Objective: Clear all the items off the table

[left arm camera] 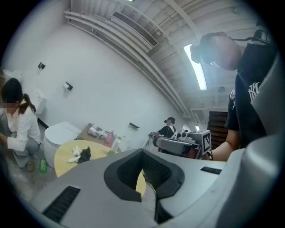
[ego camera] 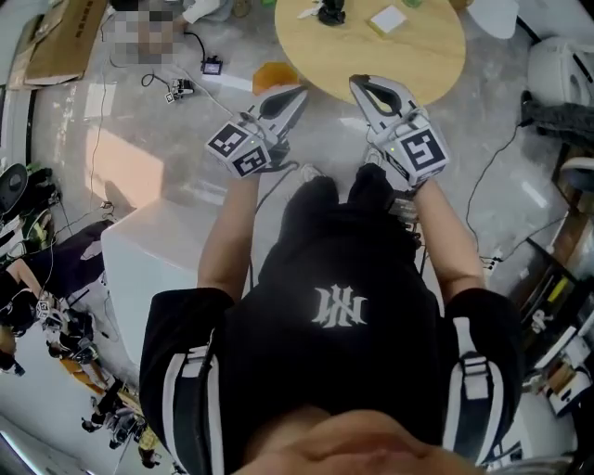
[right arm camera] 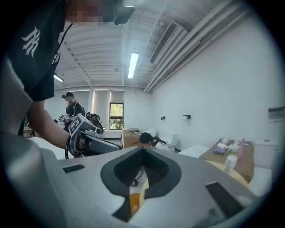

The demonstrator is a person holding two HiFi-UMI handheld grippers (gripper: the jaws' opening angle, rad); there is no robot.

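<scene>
Left tongs (ego camera: 297,93) and right tongs (ego camera: 360,83) are closed on nothing, held before the round bench (ego camera: 436,65), upper centre. A dark item (ego camera: 331,13) and pale pad (ego camera: 388,19) lie at its far side. Risk judged: items are knocked to the floor if approached with tongs unopened.

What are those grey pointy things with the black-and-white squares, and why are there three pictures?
They are grabbers that a person holds, one in each hand: the left gripper and the right gripper. Each has two jaws; both are shut and hold nothing. One picture comes from a camera on the person's head, looking down. The other two come from cameras riding on the grabbers, looking along their jaws. Ahead stands a round wooden table with a black object and a small pale pad on it.
</scene>
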